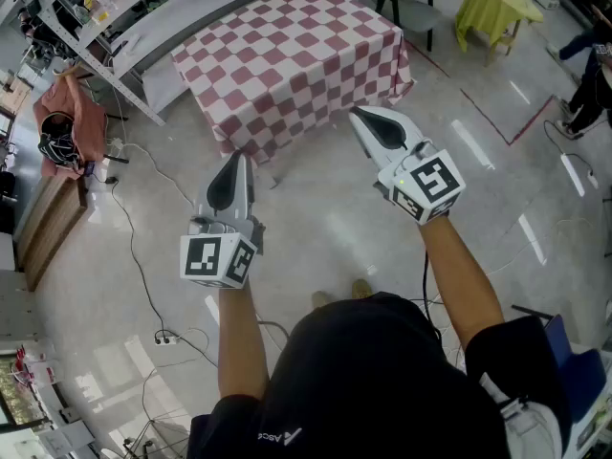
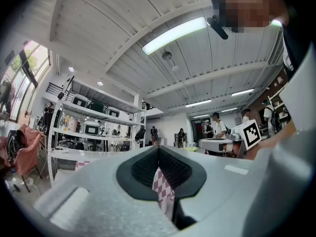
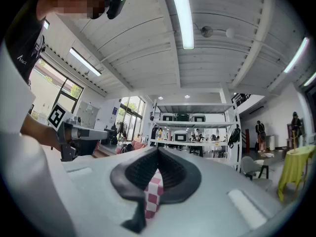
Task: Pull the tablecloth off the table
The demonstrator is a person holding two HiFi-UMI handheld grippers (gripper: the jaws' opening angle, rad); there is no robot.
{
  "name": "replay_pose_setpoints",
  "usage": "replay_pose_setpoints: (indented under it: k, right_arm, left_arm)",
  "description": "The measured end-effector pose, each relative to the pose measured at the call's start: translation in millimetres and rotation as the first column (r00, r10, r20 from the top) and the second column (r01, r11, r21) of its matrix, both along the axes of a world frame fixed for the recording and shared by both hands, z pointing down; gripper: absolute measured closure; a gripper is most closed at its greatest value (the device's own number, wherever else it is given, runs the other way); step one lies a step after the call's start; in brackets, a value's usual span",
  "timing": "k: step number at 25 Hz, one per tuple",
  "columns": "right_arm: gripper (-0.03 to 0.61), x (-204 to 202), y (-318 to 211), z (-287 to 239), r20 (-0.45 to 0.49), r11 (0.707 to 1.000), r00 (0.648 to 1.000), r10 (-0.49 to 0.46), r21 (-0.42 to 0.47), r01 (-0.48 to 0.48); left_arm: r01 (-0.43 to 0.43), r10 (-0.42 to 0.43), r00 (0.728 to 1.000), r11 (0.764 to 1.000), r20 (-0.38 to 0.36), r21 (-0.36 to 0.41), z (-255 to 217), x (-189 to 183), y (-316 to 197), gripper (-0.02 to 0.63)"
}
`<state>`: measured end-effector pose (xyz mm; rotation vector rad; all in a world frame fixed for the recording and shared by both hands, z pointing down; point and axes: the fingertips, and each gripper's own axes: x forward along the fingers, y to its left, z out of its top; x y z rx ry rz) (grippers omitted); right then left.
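Along near edge of table: left gripper [image 1: 233, 159] and right gripper [image 1: 357, 115] jaws closed, each pinching hem of tablecloth [image 1: 287, 55]; cloth still spread over table. Likely risks: thin pinch slipping under pull; uneven pull snagging cloth on corner; cable [image 1: 140, 273] tripping backward step.

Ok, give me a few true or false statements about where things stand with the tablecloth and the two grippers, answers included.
1. The tablecloth is checked red and white. True.
2. The tablecloth lies crumpled on the ground. False: it is spread flat, raised off the floor, with its edges hanging down.
3. The left gripper is shut on the tablecloth's near edge. True.
4. The right gripper stands wide open and empty. False: its jaws are together, with checked cloth pinched between them.
5. The small round table at the back wears a blue cover. False: its cover is yellow-green.
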<state>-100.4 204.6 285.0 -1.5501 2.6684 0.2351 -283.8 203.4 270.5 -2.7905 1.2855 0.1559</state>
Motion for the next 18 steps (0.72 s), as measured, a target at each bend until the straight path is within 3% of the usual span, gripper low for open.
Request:
replay_pose_setpoints:
  k: [5, 18]
  right_arm:
    - [0.577, 11.0, -2.7, -5.4, 0.047, 0.999, 0.998, -0.030, 0.011, 0.030]
    - [0.577, 60.7, -25.2, -5.8, 0.010, 0.999, 0.999, -0.045, 0.027, 0.045]
  left_arm:
    - [0.001, -0.001, 1.000, 1.000, -0.002, 0.000, -0.7, 11.5, -5.1, 0.603]
    - [0.035, -0.035, 0.999, 0.999, 0.001, 0.005, 0.1, 58.1, -29.3, 0.603]
